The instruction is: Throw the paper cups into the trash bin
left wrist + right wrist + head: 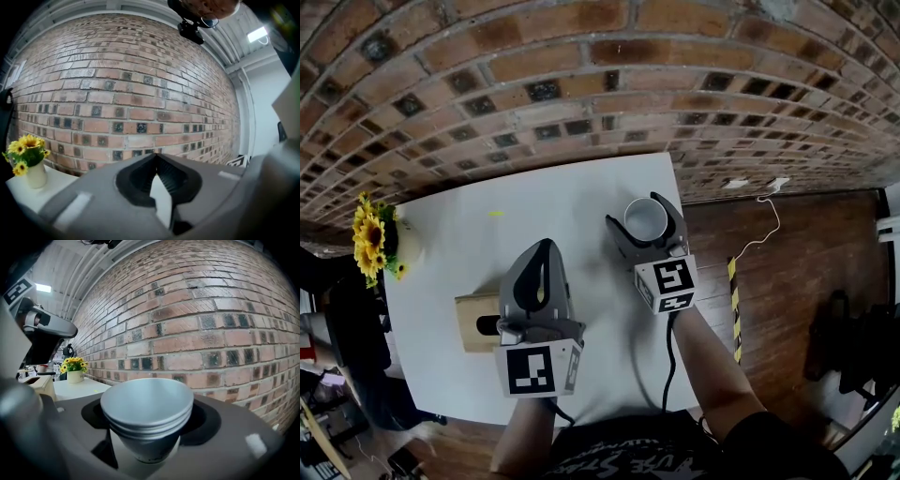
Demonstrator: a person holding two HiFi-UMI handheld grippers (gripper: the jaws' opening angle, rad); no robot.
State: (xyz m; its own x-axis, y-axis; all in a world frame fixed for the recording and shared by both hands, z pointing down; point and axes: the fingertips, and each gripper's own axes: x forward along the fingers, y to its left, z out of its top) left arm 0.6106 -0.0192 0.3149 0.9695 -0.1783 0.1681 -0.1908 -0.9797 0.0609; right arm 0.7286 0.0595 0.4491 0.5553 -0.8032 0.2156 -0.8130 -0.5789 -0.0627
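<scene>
A stack of white paper cups (pixel 645 218) stands upright near the far right corner of the white table (pixel 487 253). My right gripper (pixel 637 211) has one jaw on each side of the stack, and the jaws stand wide. In the right gripper view the cups (pixel 146 405) fill the space between the jaws, their rims are round, and a sliver of table shows beside the cup wall on the left. My left gripper (pixel 546 247) hovers over the table's near middle. Its jaws meet at the tips (pixel 156 155) with nothing in them. No trash bin is in view.
A brown cardboard box (pixel 474 322) lies just left of the left gripper. A vase of yellow flowers (pixel 373 240) stands at the table's left edge. A brick wall (pixel 581 84) runs behind the table. To the right are a wooden floor (pixel 787 272) and a white cable (pixel 766 225).
</scene>
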